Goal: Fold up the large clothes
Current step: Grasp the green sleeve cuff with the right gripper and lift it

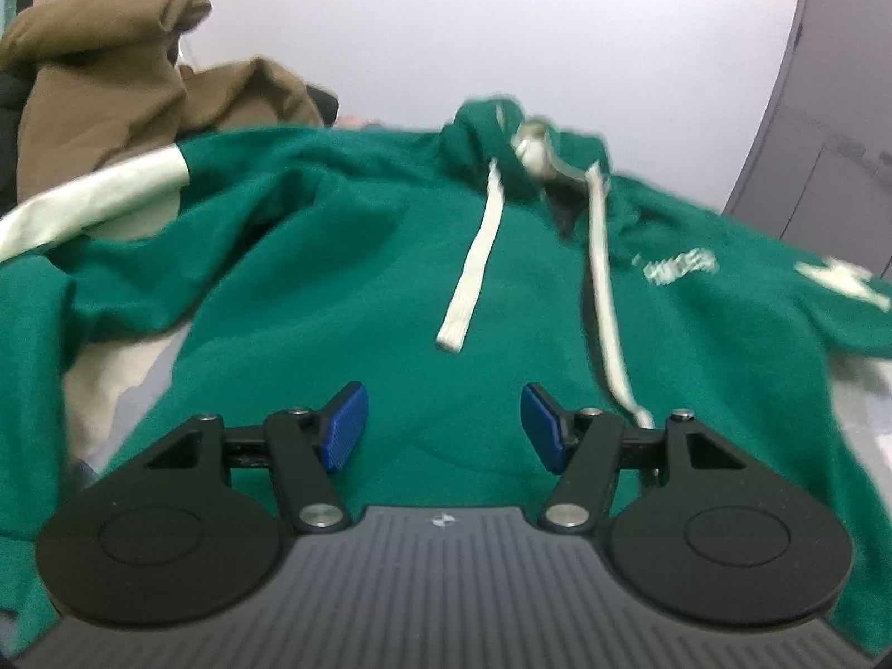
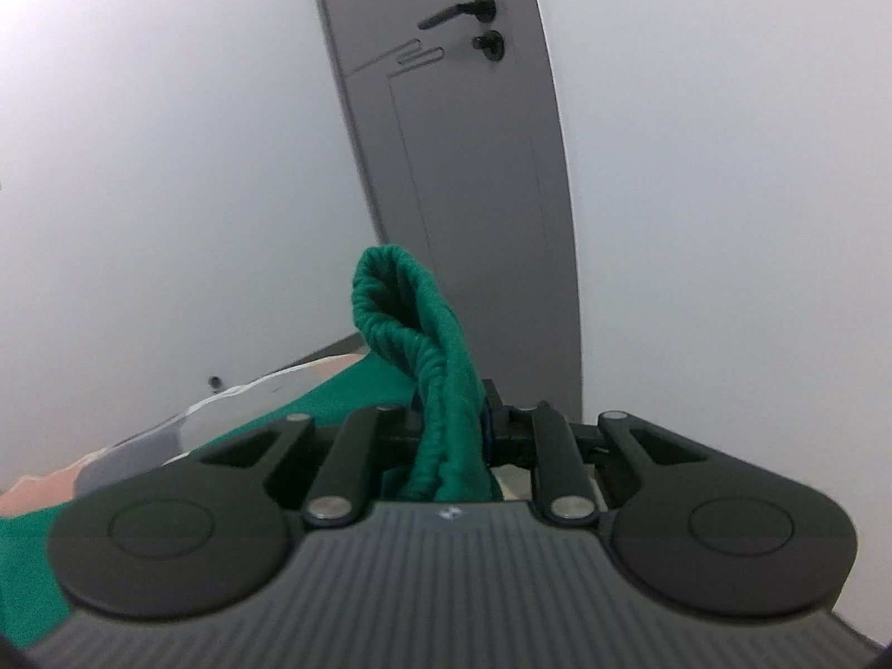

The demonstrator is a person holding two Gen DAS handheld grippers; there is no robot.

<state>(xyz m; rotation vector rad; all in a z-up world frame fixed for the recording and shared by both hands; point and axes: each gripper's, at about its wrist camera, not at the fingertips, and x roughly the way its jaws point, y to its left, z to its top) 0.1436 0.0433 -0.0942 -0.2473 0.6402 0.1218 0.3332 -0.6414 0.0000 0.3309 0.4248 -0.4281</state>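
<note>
walls (image 2: 725,167) of plain white stand behind everything, with a grey door (image 2: 474,167) and its dark handle (image 2: 457,10) straight ahead in my right wrist view. green hoodie (image 1: 362,290) lies spread flat and fills most of my left wrist view, hood away from me, its two white drawstrings (image 1: 474,256) trailing down the chest and a white stripe on the sleeve at far left. brown garment (image 1: 111,89) sits heaped behind that sleeve, touching it. my left gripper (image 1: 443,426) hangs over the hoodie's lower front with its blue pads (image 1: 343,426) wide apart and nothing between them. my right gripper (image 2: 482,429) is pinched tight on a ribbed green edge (image 2: 423,345) of the hoodie, which loops up in front of the door.
</note>
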